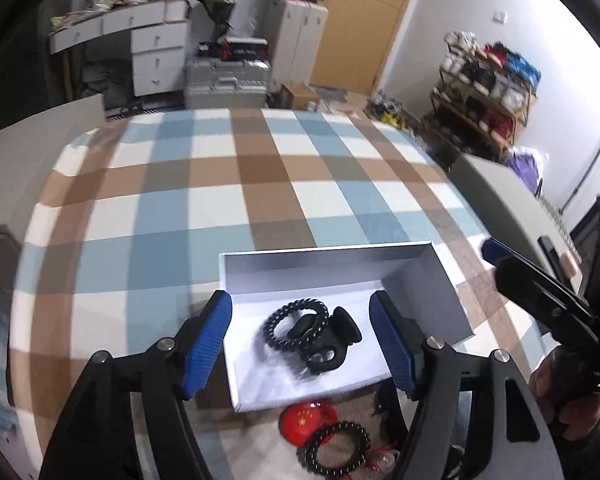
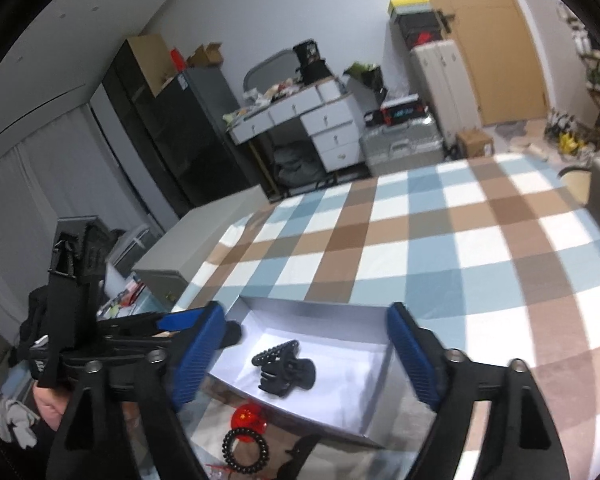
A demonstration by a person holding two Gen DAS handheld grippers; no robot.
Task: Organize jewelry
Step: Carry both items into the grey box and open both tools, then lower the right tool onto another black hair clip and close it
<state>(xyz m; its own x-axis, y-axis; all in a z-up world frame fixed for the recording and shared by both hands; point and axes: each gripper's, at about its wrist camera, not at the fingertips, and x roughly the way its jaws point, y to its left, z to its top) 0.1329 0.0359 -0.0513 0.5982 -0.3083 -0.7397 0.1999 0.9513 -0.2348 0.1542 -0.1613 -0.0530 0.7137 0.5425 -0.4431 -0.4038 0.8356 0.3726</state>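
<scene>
Both grippers' fingers [image 1: 204, 344] spread wide, holding nothing.

A bed covered in a blue, brown and white checked spread [image 1: 228, 184] fills the near space. Beyond its far edge stands a white dressing table with drawers [image 1: 152, 52], its top cluttered. A silver suitcase [image 1: 226, 80] sits right of it, then a wooden door [image 1: 364, 20]. A loaded shoe rack [image 1: 484, 92] lines the white right wall.
</scene>
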